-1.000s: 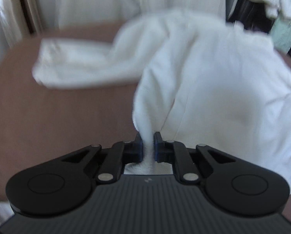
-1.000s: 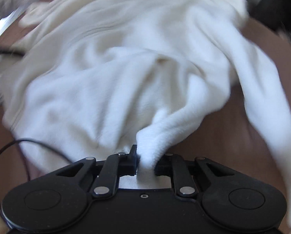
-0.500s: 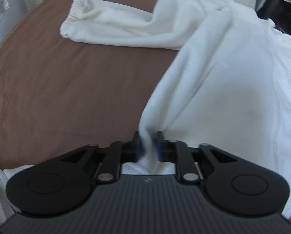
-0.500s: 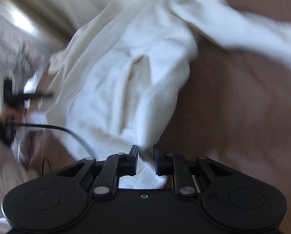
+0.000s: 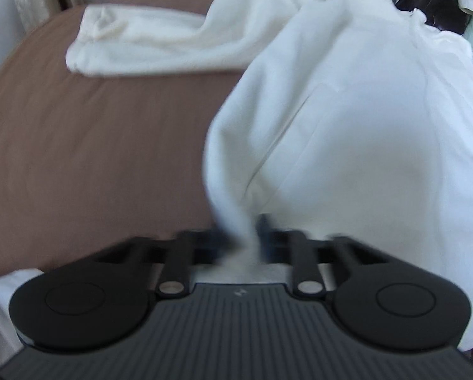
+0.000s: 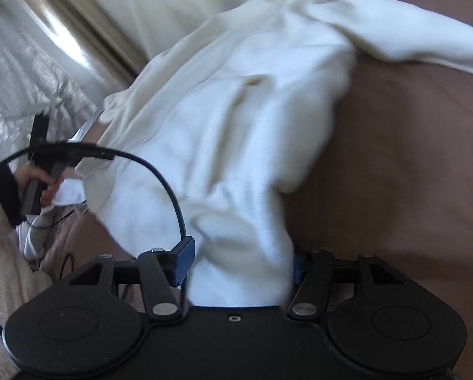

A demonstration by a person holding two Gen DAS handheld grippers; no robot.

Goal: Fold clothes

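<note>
A fold of the white fleece garment (image 5: pixel 347 126) is pinched in the closing left gripper (image 5: pixel 241 237). The jaws of the right gripper (image 6: pixel 239 266) are opening, with garment fabric lying loosely between them. The garment is spread across the brown bedsheet (image 5: pixel 94 145), one sleeve (image 5: pixel 135 47) extended sideways.

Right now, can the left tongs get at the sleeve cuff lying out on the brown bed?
Probably not yet: the left tongs are closing on the white garment hem. The cuff lies unobstructed across bare brown bed.
</note>
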